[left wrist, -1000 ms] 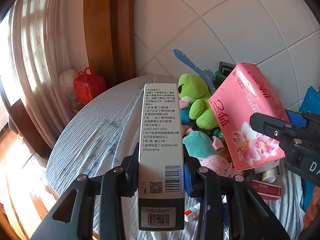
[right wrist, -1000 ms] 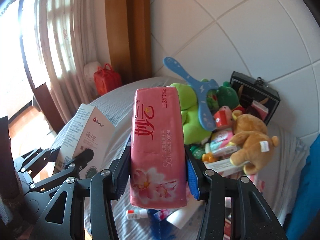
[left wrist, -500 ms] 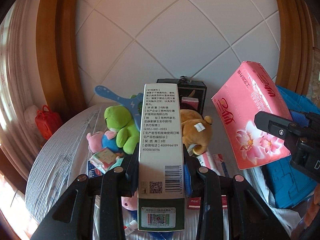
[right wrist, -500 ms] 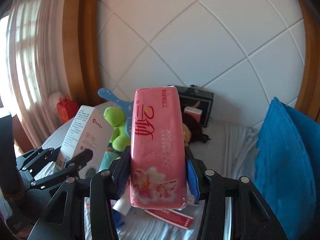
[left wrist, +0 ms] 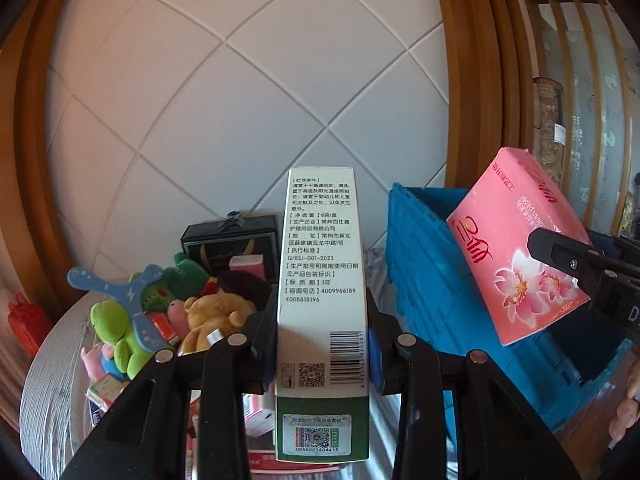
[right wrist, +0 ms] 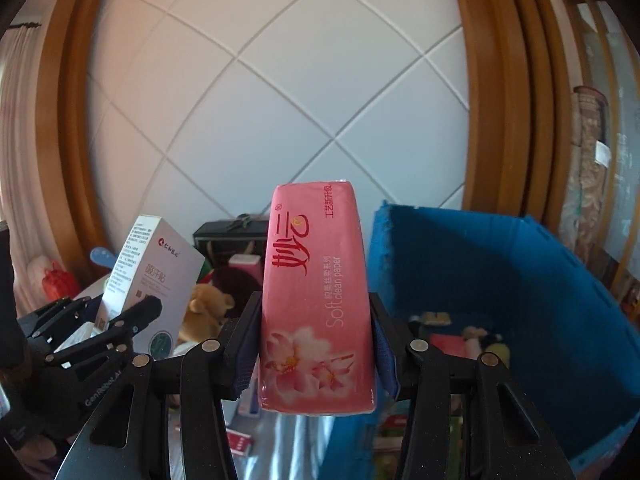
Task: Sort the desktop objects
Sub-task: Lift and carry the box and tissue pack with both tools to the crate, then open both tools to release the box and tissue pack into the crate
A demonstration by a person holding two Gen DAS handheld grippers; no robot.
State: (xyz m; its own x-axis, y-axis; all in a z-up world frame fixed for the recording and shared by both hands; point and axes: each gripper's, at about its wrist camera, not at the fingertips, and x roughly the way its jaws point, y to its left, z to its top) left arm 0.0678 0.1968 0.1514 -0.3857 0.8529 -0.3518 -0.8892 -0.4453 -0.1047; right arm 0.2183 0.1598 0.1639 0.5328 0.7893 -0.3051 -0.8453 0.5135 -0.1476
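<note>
Left wrist view puts your left tool [left wrist: 322, 344] clamped on a tall white carton [left wrist: 322, 280], which stands upright between the blue pads with its printed side and barcode facing the camera and its green base nearest the lens. Off to the right, your right tool [left wrist: 588, 276] holds the pink tissue pack [left wrist: 516, 248] tilted in front of the blue crate [left wrist: 432, 280]. Left of the carton, a pile of toys lies on the cloth-covered surface [left wrist: 52, 392]: a green frog plush [left wrist: 116, 332], a brown teddy bear [left wrist: 216, 316] and a blue boomerang-shaped toy [left wrist: 108, 284], with a black case [left wrist: 228, 240] behind them against the tiled wall. From the right wrist view, your right tool [right wrist: 316, 344] grips the tissue pack [right wrist: 316, 292] upright by its long sides, held in the air just left of the open crate [right wrist: 460, 256], whose floor holds several small items too blurred to name. Your left tool [right wrist: 120, 328] and its carton [right wrist: 154, 280] show at the left, well apart from the crate.
</note>
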